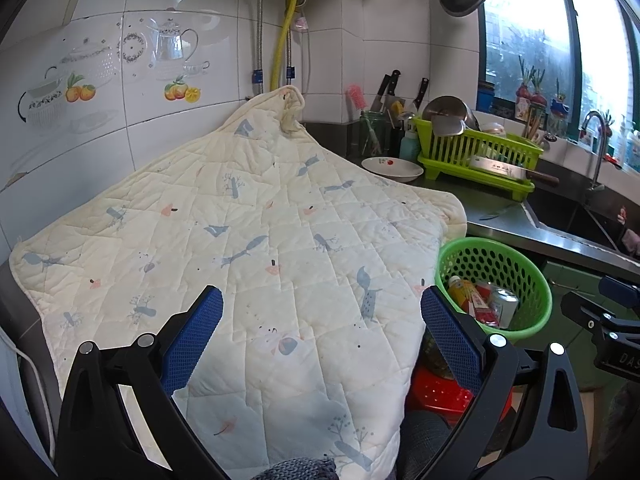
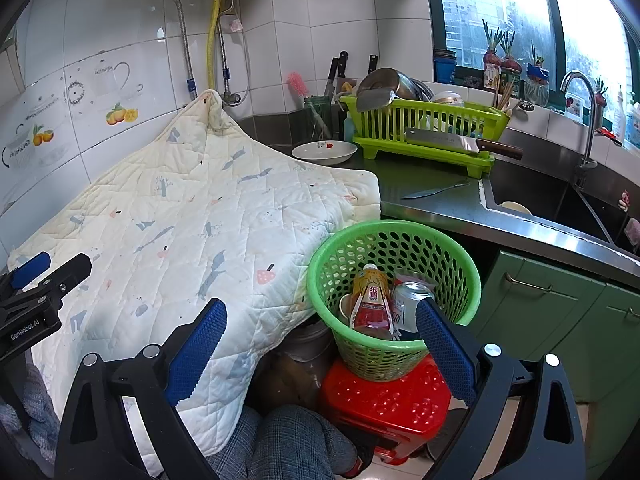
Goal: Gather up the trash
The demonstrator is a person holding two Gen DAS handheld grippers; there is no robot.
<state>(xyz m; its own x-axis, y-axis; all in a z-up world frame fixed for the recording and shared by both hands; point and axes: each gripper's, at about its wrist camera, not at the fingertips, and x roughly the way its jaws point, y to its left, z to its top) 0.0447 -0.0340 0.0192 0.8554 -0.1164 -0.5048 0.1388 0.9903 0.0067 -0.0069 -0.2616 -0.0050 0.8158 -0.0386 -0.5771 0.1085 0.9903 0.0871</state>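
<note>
A green perforated basket [image 2: 394, 240] stands on a red stool [image 2: 384, 400] beside the counter. In it lie a drink bottle with a yellow and red label [image 2: 370, 300], a metal can [image 2: 408, 302] and a red packet [image 2: 416, 278]. The basket also shows in the left wrist view [image 1: 496, 256], with the bottle [image 1: 462, 290] and can [image 1: 505, 306] inside. My left gripper [image 1: 322, 330] is open and empty above the quilted cloth [image 1: 248, 240]. My right gripper [image 2: 320, 344] is open and empty, just in front of the basket, its right finger [image 2: 444, 344] before the basket's rim.
The cream quilted cloth [image 2: 188, 232] covers the counter's left part. At the back stand a white plate [image 2: 324, 151], a lime dish rack [image 2: 424, 128] with a cleaver [image 2: 460, 142], and knives. A small knife [image 2: 434, 191] lies on the steel counter. The sink [image 2: 552, 204] is right.
</note>
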